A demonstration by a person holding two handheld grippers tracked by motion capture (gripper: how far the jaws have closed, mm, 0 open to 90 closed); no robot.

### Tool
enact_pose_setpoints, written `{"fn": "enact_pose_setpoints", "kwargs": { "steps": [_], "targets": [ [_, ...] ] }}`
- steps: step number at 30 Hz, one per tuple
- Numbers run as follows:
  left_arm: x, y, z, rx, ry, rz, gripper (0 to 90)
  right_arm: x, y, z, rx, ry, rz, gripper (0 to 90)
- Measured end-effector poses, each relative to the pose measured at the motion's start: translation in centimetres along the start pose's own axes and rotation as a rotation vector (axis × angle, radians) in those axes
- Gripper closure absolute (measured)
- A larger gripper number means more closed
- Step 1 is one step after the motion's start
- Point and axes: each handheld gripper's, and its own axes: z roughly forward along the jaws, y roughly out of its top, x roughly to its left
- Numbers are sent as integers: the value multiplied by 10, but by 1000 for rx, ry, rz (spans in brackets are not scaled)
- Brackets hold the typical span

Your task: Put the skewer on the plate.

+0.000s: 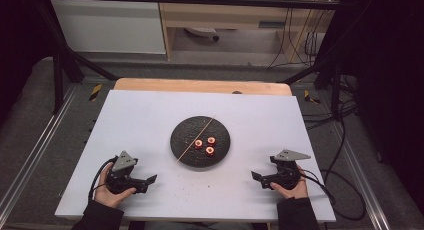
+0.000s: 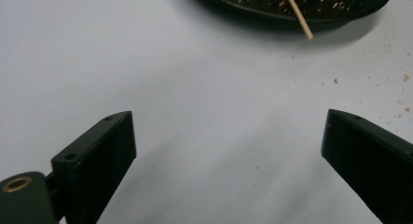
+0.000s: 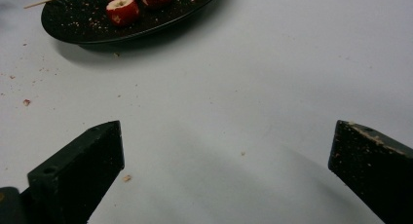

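A round black plate [image 1: 200,126] speckled with reddish crumbs is seen at the middle of the white rectangular desk top [image 1: 150,110]. Three small red hollowed fruit pieces [image 1: 205,145] are clustered on its near right part, close together. A thin pale wooden skewer [image 1: 196,138] is laid slantwise across the plate, its lower end jutting past the near left rim.

The left gripper [image 1: 150,180] is held low near the near left corner of the desk, jaws spread wide with nothing between them. The right gripper [image 1: 255,176] is held near the near right corner, likewise spread wide and empty. Both are pointed inward, well apart from the plate.

In the left gripper view the plate [image 2: 292,14] is cut off by the top edge; whether the fruit pieces touch one another cannot be made out.
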Motion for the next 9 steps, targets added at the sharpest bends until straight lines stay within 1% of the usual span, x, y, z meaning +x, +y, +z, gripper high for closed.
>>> {"fn": "enact_pose_setpoints", "kwargs": {
  "steps": [5, 9],
  "targets": [
    [3, -7, -2, -9, 8, 3, 49, 1, 0, 0, 5, 2, 2, 8],
    [3, -7, -3, -11, 2, 1, 49, 1, -1, 1, 8, 4, -3, 8]
  ]
}}
